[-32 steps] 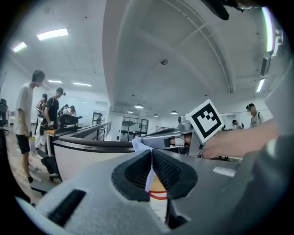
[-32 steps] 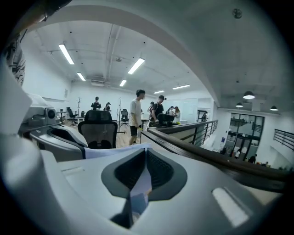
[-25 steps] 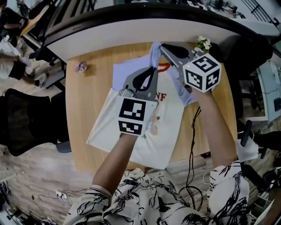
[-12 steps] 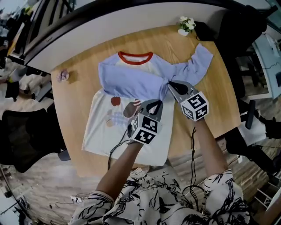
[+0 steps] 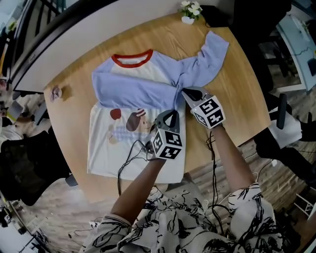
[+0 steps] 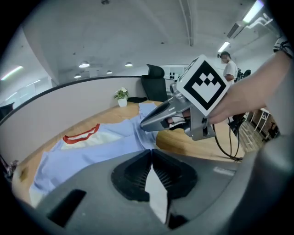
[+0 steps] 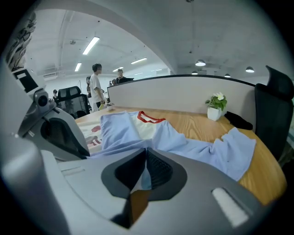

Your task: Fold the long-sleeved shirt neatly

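The head view alone shows the whole long-sleeved shirt point(image 5: 133, 94), flat on the round wooden table point(image 5: 237, 99). Its cream body lies at lower left and its red collar at the top. One blue sleeve is folded across the chest; the other reaches toward the potted plant point(image 5: 190, 11) at upper right. Both grippers meet at the shirt's right edge, mid-frame.

The right gripper view adds what the head view cannot. The right gripper point(image 5: 186, 92) is clamped, with blue sleeve cloth nipped at its pad tips. The left gripper point(image 5: 168, 114) also has its jaws together. Its own view shows only pale cloth in the slit behind the pads, and whether any is pinched is hard to tell.

In the head view the marker cubes hide most of both hands, and the left forearm covers part of the hem.
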